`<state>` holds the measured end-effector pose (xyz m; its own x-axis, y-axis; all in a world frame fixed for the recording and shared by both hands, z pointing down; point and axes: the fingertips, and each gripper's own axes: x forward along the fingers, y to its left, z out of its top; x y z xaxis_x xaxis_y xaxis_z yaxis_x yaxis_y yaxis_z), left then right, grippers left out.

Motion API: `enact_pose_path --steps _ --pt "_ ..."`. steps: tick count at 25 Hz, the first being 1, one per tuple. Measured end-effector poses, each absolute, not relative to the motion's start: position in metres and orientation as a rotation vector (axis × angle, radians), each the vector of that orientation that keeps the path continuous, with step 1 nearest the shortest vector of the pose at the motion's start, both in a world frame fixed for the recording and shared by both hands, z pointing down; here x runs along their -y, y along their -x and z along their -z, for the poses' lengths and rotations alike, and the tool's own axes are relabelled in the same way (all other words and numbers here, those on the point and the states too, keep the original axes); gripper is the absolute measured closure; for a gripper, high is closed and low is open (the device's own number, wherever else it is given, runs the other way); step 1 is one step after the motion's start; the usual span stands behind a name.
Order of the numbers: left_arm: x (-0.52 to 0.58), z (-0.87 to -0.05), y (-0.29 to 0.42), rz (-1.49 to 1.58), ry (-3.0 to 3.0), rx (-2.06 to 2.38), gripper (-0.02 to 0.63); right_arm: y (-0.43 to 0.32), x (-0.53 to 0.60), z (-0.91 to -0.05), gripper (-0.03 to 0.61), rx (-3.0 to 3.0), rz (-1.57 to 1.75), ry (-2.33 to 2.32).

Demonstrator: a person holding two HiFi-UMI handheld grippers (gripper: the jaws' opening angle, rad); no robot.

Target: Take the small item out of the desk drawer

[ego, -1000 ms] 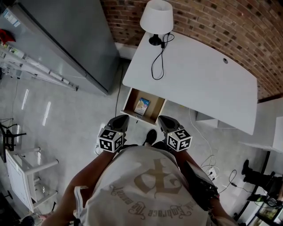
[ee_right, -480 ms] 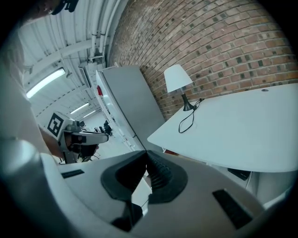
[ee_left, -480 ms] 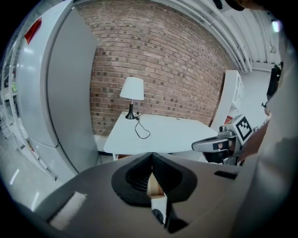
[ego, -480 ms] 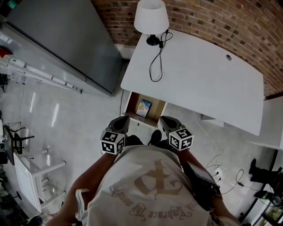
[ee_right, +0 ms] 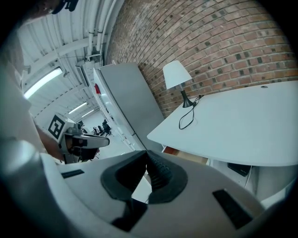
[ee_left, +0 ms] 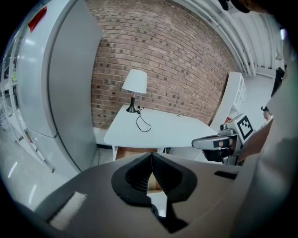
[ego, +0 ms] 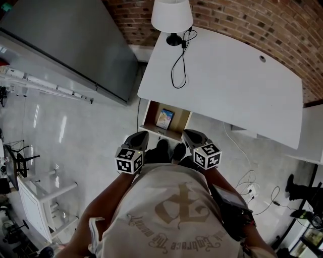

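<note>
Wooden drawer (ego: 178,122), small item (ego: 164,119) inside, half hidden under the desk (ego: 227,85); left tool (ee_left: 152,154) and right tool (ee_right: 146,152) both closed, empty.

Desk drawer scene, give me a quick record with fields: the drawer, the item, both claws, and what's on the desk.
drawer: open, pulled out under the lamp end of the white desk
small item: flat printed packet lying inside the drawer, nothing touching it
left claw: shut and empty, held short of the drawer
right claw: shut and empty, level with the left one
desk top: lamp at the far corner, its cable looped on the surface
task status: item not yet taken out
</note>
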<state>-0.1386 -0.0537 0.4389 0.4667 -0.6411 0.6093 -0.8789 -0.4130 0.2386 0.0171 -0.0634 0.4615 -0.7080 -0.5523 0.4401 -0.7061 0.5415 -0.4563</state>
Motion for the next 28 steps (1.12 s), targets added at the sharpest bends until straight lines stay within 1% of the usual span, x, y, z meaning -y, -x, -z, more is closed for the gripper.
enact_pose_path --steps 10,28 --pt "0.077 -0.451 0.128 -0.560 -2.180 1.109 0.606 -0.013 0.062 -0.467 0.572 2.458 -0.965 -1.119" --pt "0.075 -0.522 0.120 -0.719 -2.106 0.963 0.606 -0.025 0.063 -0.497 0.572 2.347 -1.058 -1.251"
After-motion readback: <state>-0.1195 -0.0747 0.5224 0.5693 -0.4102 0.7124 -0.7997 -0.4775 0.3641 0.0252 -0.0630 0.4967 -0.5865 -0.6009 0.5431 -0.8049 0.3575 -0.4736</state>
